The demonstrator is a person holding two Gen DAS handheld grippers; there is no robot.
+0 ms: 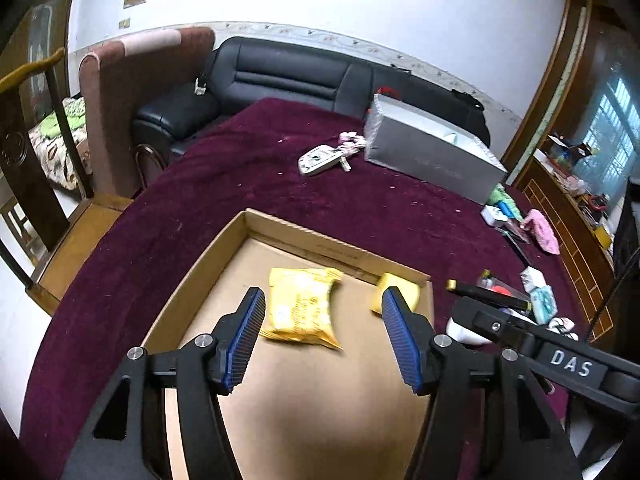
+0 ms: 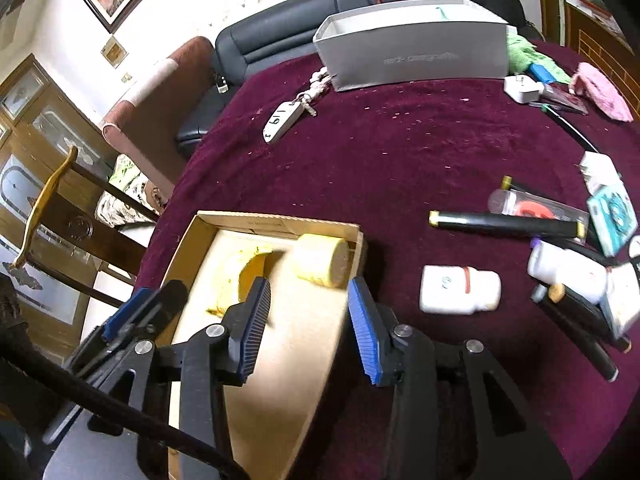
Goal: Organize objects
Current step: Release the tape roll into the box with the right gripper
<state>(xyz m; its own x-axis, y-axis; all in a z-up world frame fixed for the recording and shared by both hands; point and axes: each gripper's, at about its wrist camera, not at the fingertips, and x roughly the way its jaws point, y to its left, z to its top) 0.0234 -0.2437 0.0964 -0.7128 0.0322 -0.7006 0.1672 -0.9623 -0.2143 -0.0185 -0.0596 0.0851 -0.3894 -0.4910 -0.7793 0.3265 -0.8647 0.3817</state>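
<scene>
A shallow cardboard box (image 1: 192, 272) (image 2: 280, 220) lies on the dark red tablecloth. Flat on the floor of that box rests a yellow packet (image 1: 300, 308), which shows in the right wrist view only as a blurred yellow patch (image 2: 224, 280). A short yellow cylinder (image 1: 400, 290) (image 2: 320, 260) lies on its side at the box's far right corner. My left gripper (image 1: 323, 294) hangs open above the packet, its pads apart from it. My right gripper (image 2: 309, 284) is open just short of the cylinder, with nothing between its fingers.
A grey open box (image 2: 416, 56) stands at the far side, with a white key fob (image 2: 282, 120) in front of it. To the right lie a white bottle (image 2: 460, 290), a black stick (image 2: 504, 224), small packages and a pink cloth (image 2: 600, 92). A black sofa and a wooden chair border the table.
</scene>
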